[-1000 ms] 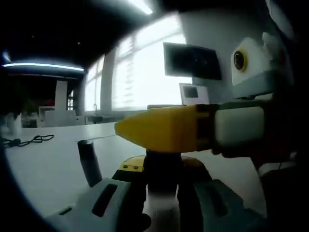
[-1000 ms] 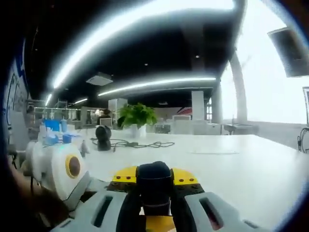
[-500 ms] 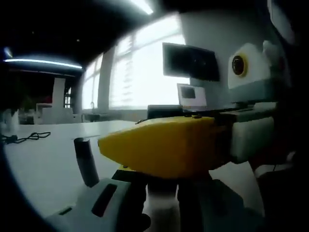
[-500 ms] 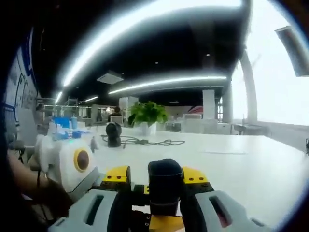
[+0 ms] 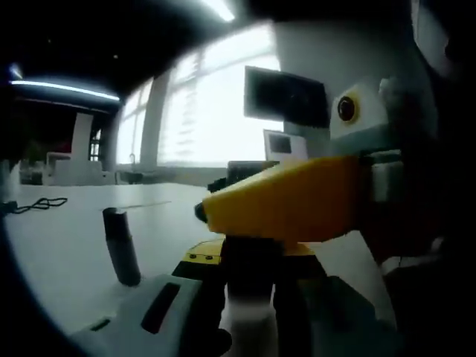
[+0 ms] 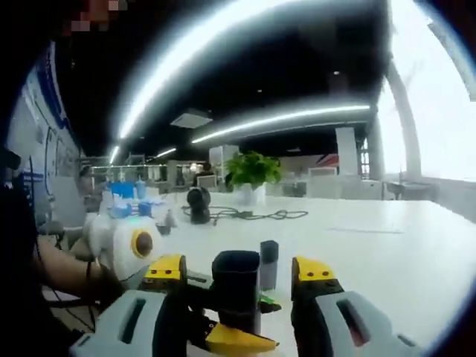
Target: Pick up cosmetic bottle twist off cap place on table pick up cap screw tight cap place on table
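— white table (image 5: 67,245) on the far left of my left gripper view, with a slim dark tube (image 5: 121,255) standing upright on it, well clear of my tools.

— and the cosmetic bottle?

— centre bottom of that view. my left gripper (image 5: 251,256) is clamped on the cosmetic bottle (image 5: 249,327): its pale body sits pinched between the two grey jaws, and the dark cap (image 5: 253,262) is on top. a yellow jaw of my right gripper (image 5: 297,208) crosses just above it, coming in from the right. behind are a bright window (image 5: 208,111) and a dark monitor (image 5: 286,97).

— right gripper view, from the left?

— the left gripper's white body comes in low on the left, a sleeve behind it. then my right gripper (image 6: 239,269), jaws apart, yellow tips on either side of the cap (image 6: 236,294) with a gap on each side, so not gripping it. the dark tube (image 6: 268,264) stands just behind the cap. farther back on the table (image 6: 387,253) are a black cable (image 6: 249,216) and a potted plant (image 6: 253,172).

— is the cap screwed down?

— i can't tell from here.
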Demonstrator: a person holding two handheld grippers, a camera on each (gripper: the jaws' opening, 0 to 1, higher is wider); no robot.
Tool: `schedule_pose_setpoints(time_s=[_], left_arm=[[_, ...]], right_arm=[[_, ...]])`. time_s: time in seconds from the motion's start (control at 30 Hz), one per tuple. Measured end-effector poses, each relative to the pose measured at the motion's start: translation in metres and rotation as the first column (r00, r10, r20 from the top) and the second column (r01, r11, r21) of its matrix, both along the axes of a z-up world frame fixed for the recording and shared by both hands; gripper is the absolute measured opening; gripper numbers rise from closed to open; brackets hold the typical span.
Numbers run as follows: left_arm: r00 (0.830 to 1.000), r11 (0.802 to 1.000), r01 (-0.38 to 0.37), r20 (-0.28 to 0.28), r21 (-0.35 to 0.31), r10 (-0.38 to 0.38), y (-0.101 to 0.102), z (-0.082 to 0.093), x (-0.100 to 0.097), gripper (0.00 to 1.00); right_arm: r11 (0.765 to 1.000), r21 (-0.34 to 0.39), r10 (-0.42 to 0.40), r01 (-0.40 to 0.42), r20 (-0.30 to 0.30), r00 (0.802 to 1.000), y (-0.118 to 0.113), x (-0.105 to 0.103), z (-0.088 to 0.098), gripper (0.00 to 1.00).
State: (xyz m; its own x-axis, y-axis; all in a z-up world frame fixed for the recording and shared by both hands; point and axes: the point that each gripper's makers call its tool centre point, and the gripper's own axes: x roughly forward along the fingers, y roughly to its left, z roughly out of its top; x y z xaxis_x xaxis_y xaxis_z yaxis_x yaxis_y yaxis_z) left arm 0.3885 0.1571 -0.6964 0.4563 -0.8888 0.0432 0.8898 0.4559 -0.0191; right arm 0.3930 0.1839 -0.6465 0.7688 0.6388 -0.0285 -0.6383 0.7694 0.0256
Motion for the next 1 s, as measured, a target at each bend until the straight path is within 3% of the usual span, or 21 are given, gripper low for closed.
schedule_pose_setpoints(time_s=[0.1, 0.2, 0.3, 0.43, 0.5, 0.6, 0.73, 0.9, 0.93, 0.97, 1.0], left_arm=[[1.0, 1.0, 0.016, -0.001, -0.001, -0.016, -0.002, 0.0, -0.002, 0.14], [1.0, 1.0, 0.027, -0.003, -0.003, -0.027, -0.002, 0.0, -0.003, 0.14], [0.999, 0.999, 0.049, -0.003, -0.003, -0.049, -0.004, 0.0, -0.006, 0.14], [0.995, 0.995, 0.1, -0.004, -0.003, -0.1, -0.007, 0.001, -0.015, 0.14], [0.993, 0.993, 0.119, -0.007, -0.002, -0.119, -0.009, 0.001, -0.019, 0.14], [0.988, 0.988, 0.154, -0.006, -0.001, -0.154, -0.011, 0.001, -0.026, 0.14], [0.986, 0.986, 0.169, -0.008, -0.002, -0.169, -0.012, 0.001, -0.028, 0.14], [0.978, 0.978, 0.208, -0.015, 0.001, -0.208, -0.014, 0.0, -0.035, 0.14], [0.977, 0.977, 0.214, -0.015, 0.001, -0.214, -0.014, 0.0, -0.036, 0.14], [0.975, 0.975, 0.223, -0.017, 0.001, -0.223, -0.015, 0.0, -0.037, 0.14], [0.973, 0.973, 0.232, -0.016, 0.001, -0.232, -0.015, 0.0, -0.039, 0.14]], right_arm=[[0.988, 0.085, 0.13, -0.129, -0.011, 0.991, -0.007, -0.009, 0.013, 0.5], [0.977, 0.032, 0.213, -0.212, -0.02, 0.977, -0.021, -0.01, 0.01, 0.5], [0.949, 0.079, 0.309, -0.306, -0.025, 0.951, -0.028, -0.02, 0.014, 0.48], [0.875, 0.064, 0.48, -0.48, 0.001, 0.877, -0.03, -0.04, 0.017, 0.47], [0.839, 0.042, 0.543, -0.542, -0.028, 0.839, -0.029, -0.046, 0.011, 0.46], [0.812, 0.014, 0.583, -0.583, -0.04, 0.811, -0.026, -0.04, 0.005, 0.44], [0.74, 0.074, 0.672, -0.669, -0.036, 0.739, -0.018, -0.045, 0.006, 0.44], [0.713, 0.095, 0.7, -0.695, -0.025, 0.714, -0.014, -0.037, 0.004, 0.42], [0.704, 0.084, 0.709, -0.705, -0.02, 0.705, -0.013, -0.038, 0.003, 0.42], [0.681, 0.08, 0.731, -0.728, -0.019, 0.682, -0.012, -0.041, 0.003, 0.4], [0.675, 0.082, 0.737, -0.733, -0.02, 0.676, -0.013, -0.041, 0.003, 0.4]])
